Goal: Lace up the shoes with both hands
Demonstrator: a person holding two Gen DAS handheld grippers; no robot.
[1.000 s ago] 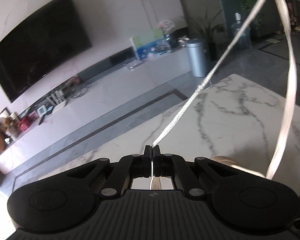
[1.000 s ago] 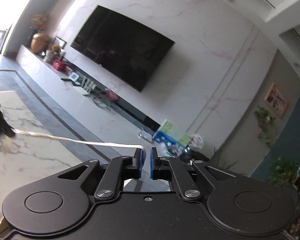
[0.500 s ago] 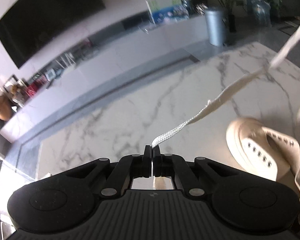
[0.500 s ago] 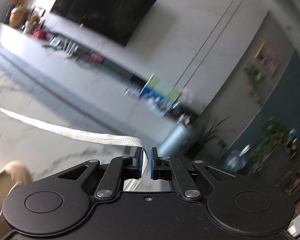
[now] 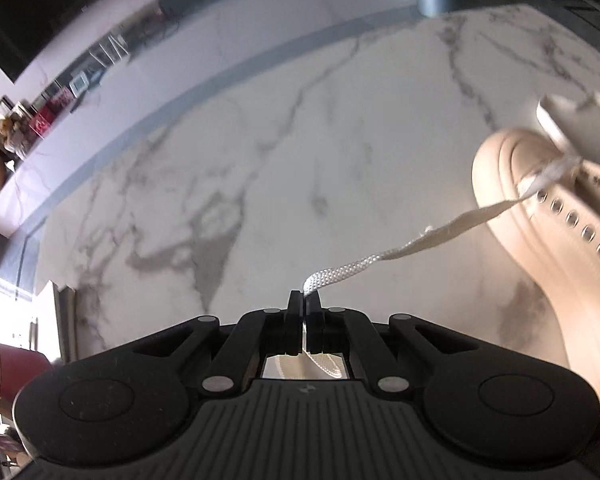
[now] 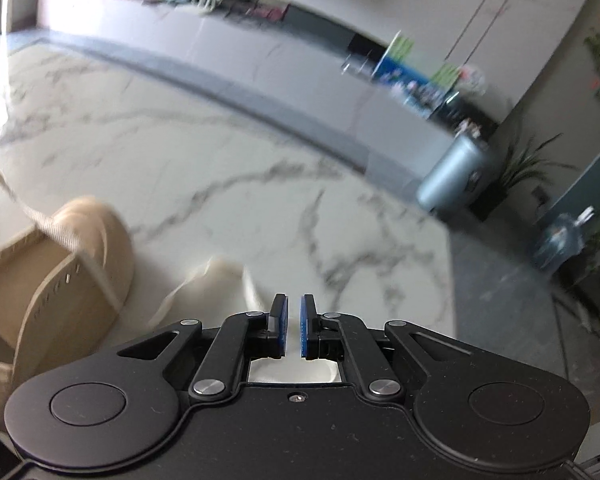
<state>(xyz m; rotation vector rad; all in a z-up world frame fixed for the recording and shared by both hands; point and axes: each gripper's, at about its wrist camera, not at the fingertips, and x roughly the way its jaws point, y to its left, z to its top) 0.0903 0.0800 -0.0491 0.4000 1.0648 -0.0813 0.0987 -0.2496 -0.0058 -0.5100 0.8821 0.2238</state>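
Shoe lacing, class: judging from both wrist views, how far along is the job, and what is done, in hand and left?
Early stage. Done: the lace passes through the front eyelets of the shoe on the table. In hand: the left gripper is shut on the lace; the right gripper has its jaws apart, with blurred lace just ahead. Left: the row of eyelets looks empty, so threading and tying remain.

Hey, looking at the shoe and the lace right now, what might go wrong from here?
The left claw pinches the lace close to its end, so a tug may slip it free. That lace runs taut to the shoe, so pulling could drag the shoe across the marble table. The right claw stands open, holding nothing, beside a loose blurred strand.
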